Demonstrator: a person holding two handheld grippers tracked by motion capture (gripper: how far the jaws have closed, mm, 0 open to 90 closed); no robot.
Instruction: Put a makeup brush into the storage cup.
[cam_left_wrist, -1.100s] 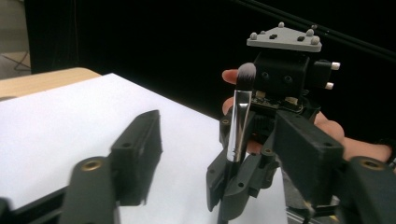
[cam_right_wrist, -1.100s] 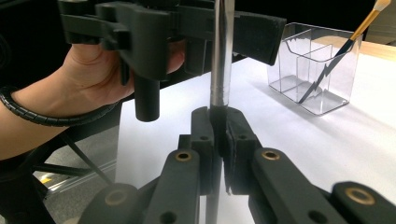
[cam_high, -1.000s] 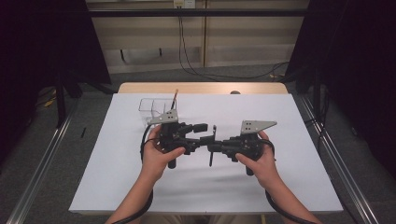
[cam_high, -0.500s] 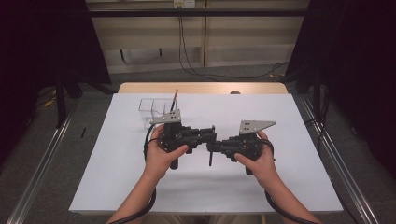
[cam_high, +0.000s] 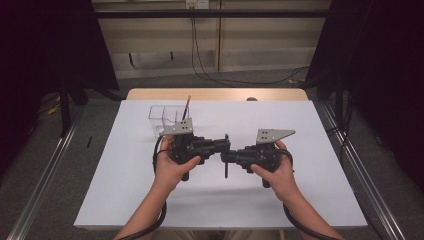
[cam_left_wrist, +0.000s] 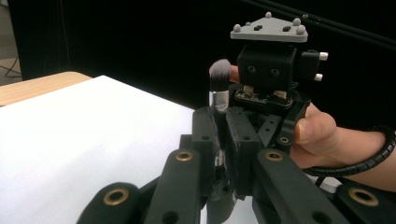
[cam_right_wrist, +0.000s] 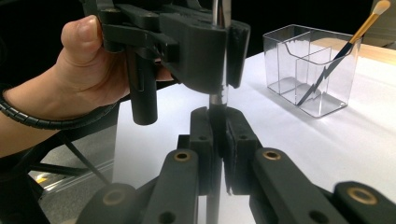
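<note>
handover in progress, judged mid-way. one makeup brush (cam_left_wrist: 219, 79) is held upright between both tools above the white sheet (cam_high: 310, 195), mid-table, well apart from the clear organizer (cam_high: 161, 120).

left gripper (cam_high: 220, 146): jaws closed on the brush, upper part of the handle near the metal ferrule, as seen in the right gripper view (cam_right_wrist: 219, 51). right gripper (cam_high: 229, 156): jaws closed on the same brush lower down the handle (cam_right_wrist: 215, 119). both sets of jaws are nearly shut, w/ just the thin handle between the pads. bristle tip is up, grey and fluffy, seen in the left gripper view just beside the right tool's body.

done, as far as shown: brush is off the table and gripped by both. left, by judgement: one tool has to let go, then the brush is prob. to be placed in the organizer. which one releases can't be told.

a second brush (cam_high: 187, 106), w/ orange handle, is already standing tilted in the organizer, seen also in the right gripper view (cam_right_wrist: 348, 44). in that view its tip is against the bottom of one compartment.

counts: brushes 2 (1 held, 1 in organizer). organizers 1, w/ at least 3 compartments visible, exact no. can't be told. grippers 2. hands 2. white sheet 1, on a wooden table (cam_high: 215, 93).
</note>
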